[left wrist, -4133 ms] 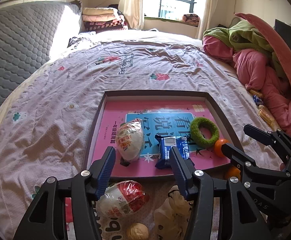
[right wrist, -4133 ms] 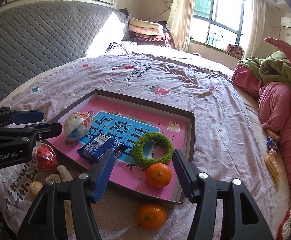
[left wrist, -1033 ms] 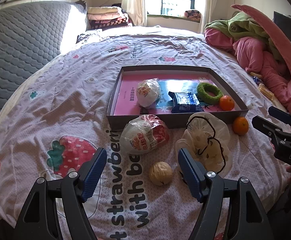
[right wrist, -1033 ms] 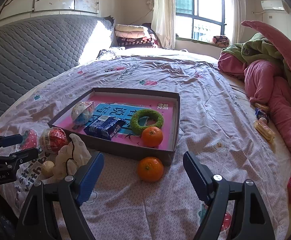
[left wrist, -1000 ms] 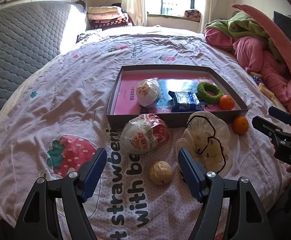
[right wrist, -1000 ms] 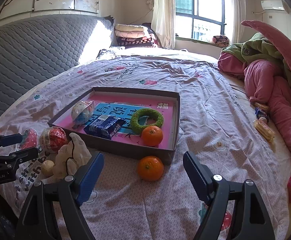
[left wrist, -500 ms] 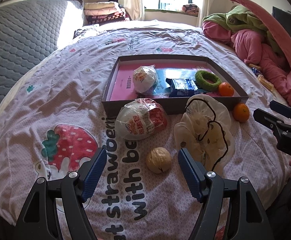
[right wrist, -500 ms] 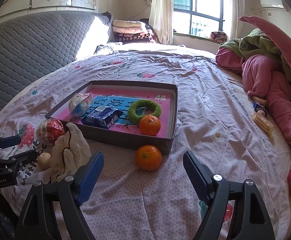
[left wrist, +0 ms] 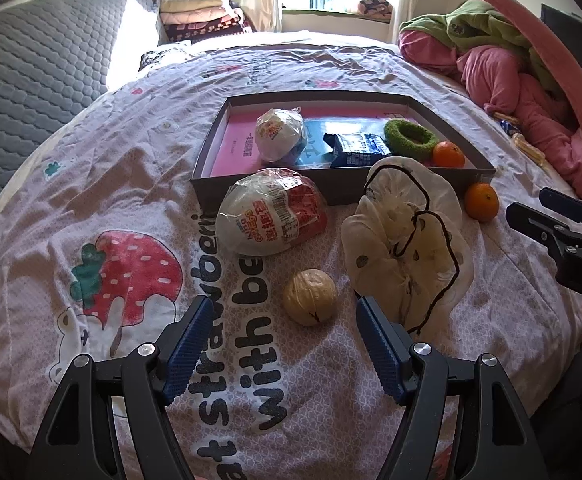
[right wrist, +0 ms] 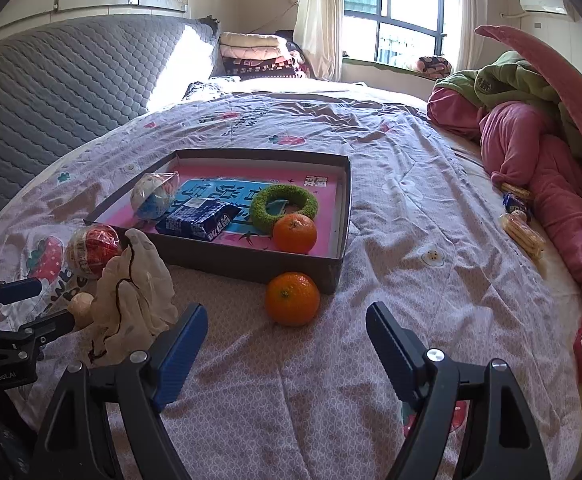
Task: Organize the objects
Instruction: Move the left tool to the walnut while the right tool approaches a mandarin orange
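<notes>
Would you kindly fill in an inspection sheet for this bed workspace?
Surface: bedsheet, wrinkled.
Job's things: box holds wrapped egg, blue packet, green ring, orange; outside it lie another orange, red wrapped egg, walnut, cloth bag.
Clutter: snack packets by pink bedding.
Grippers: left claw and right claw open, empty.
Cables: nothing seen.
Surroundings: headboard, window.

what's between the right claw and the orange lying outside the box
Nothing visible. The right claw is open, and only bare bedsheet separates it from the orange in front of the box.
</notes>
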{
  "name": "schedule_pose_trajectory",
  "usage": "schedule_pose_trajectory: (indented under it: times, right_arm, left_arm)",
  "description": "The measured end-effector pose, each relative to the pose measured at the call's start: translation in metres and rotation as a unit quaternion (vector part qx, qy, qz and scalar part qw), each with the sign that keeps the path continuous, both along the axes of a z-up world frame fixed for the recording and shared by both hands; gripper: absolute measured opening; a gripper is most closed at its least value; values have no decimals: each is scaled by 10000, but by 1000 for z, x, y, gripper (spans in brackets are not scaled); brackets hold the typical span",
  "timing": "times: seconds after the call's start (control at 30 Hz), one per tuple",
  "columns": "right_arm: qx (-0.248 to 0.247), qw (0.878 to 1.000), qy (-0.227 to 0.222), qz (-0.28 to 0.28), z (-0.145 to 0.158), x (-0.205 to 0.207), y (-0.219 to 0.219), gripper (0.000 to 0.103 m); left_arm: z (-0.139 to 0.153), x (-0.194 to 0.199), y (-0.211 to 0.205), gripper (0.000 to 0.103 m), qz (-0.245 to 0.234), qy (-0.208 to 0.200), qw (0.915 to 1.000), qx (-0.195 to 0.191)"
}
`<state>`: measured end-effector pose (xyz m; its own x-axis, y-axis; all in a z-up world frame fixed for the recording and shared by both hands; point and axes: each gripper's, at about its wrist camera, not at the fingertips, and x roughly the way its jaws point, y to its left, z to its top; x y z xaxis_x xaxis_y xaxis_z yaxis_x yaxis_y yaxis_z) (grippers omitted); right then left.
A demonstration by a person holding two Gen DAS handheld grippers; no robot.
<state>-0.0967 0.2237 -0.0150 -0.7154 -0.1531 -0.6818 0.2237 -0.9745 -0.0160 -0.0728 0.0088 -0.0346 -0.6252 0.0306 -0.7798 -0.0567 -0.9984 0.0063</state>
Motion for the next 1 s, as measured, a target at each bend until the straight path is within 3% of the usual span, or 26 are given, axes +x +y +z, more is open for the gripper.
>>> schedule_pose_trajectory:
  times: [1.0]
  right_arm:
    - [299, 9993, -218, -47, -18, -15, -9, 81]
  left_arm:
    - [-22, -16, -3, 75, 70, -24, 9999, 105]
